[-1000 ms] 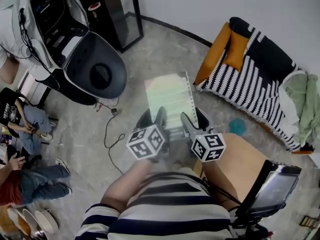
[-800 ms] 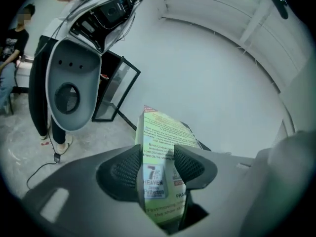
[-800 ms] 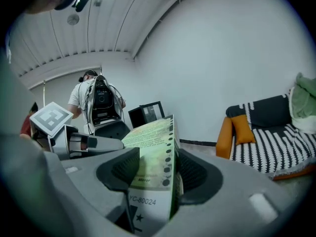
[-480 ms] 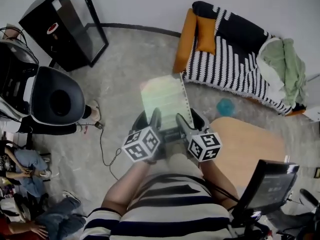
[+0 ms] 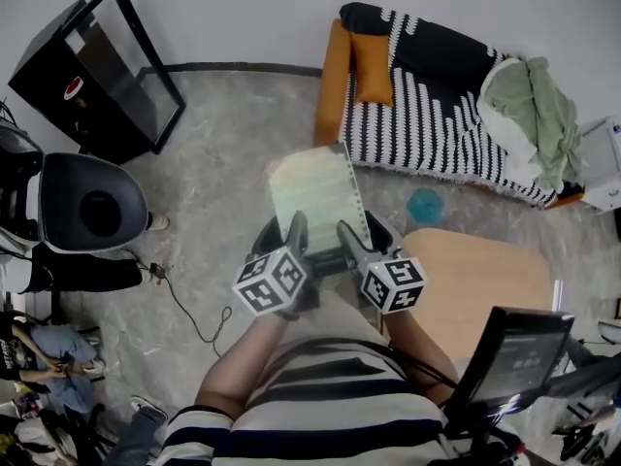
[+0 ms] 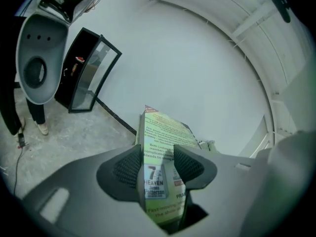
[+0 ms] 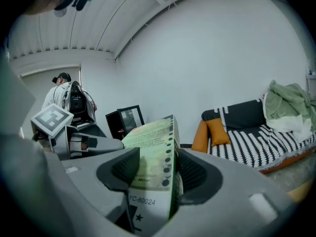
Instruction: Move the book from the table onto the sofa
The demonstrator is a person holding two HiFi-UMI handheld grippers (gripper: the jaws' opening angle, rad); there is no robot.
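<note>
a person carries a pale green book (image 5: 312,190) through the air with two hand-held grippers, facing a striped sofa (image 5: 427,129).

the left gripper (image 6: 158,166) pinches the book's near end between its ribbed pads, and the right gripper (image 7: 157,168) pinches the same end beside the punched-hole edge, so both pairs of jaws are pressed onto the book. the book is off the wooden table (image 5: 485,280), which lies at the person's right, and hangs tilted above bare floor (image 5: 223,144). over the last second the sofa has slid from the right side toward the top centre of the head view, while the black cabinet (image 5: 97,76) has moved left. this suggests a turn toward the sofa: the lift looks done, the carry is under way, and the sofa is well apart from the book.
</note>
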